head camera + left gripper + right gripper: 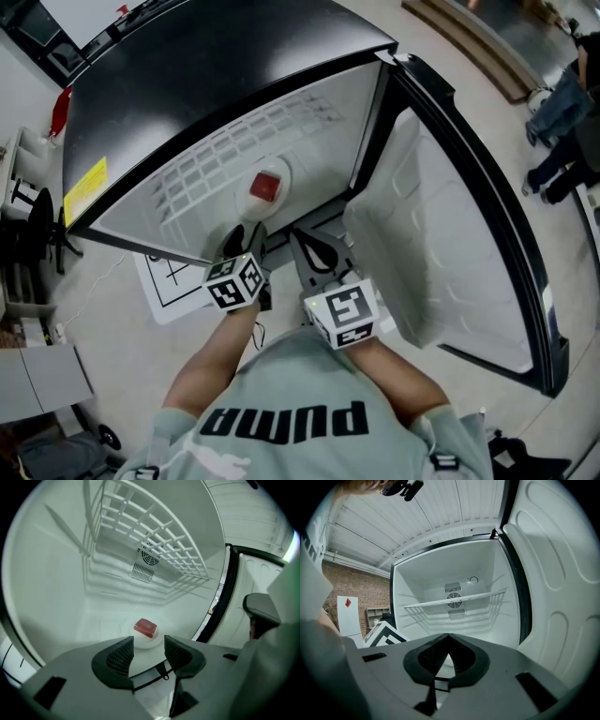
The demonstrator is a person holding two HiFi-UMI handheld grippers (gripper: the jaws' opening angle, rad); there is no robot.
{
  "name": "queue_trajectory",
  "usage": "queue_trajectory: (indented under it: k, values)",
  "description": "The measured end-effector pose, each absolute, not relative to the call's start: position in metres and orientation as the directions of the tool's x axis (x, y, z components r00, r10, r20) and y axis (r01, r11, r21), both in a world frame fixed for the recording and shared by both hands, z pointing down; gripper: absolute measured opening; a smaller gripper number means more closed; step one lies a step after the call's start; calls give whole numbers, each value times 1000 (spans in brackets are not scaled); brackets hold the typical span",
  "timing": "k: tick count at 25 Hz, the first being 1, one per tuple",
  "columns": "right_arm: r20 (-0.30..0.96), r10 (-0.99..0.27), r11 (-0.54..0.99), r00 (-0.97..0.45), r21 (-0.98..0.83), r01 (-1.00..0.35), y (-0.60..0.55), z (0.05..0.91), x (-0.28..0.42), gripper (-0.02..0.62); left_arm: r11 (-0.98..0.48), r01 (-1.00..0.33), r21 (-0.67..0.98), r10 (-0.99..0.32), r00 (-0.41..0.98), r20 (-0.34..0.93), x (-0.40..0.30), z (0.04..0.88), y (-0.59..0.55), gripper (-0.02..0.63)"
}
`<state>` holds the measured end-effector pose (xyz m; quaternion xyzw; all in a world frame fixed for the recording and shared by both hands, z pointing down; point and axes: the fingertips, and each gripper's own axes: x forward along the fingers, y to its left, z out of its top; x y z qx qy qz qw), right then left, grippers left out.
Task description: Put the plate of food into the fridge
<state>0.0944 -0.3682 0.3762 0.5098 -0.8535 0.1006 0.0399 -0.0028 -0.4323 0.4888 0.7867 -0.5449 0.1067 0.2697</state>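
Observation:
A white plate (pixel 283 174) with a red block of food (pixel 266 187) rests on the floor inside the open fridge (pixel 187 84). In the left gripper view the plate (pixel 151 642) and the food (pixel 146 627) lie just beyond my left gripper (pixel 149 645). Its jaws stand open, and the plate's near rim shows in the gap without either pad touching it. From the head view the left gripper (pixel 246 236) hovers right in front of the plate. My right gripper (pixel 314 249) stays at the fridge's mouth. Seen in its own view, the right gripper (pixel 448 638) is shut and empty.
The fridge door (pixel 450 234) swings wide to the right. A wire shelf (pixel 159 545) hangs above the plate, with a fan vent (pixel 146 560) on the back wall. A white sheet with black lines (pixel 173 281) lies on the floor at left. A person (pixel 562 122) stands far right.

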Motion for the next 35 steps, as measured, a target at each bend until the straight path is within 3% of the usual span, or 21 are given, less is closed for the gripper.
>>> queue_trajectory:
  k: [2,5,6,15,35]
  values:
    - [169,-863,464,-477,-114,-879,-363,375,90,3,-285,-904,318,-803,407,435,-5,481,-420,175]
    - [167,-861,470,-480,-96,-877,-351,373,80,3,-317,-896,311,-802,428,417,-11,470,-399,22]
    - [167,-860,473,-482,-92,-876,-347,371,76,3,-329,-892,309,-800,437,411,-12,466,-391,5]
    - [156,-863,479,-480,-45,-876,-296,359,45,3,-442,-862,250,-807,503,308,-27,411,-314,5]
    - [146,-889,441,-435,14,-897,-169,337,26,3,-546,-798,256,-785,594,177,-42,348,-161,5]
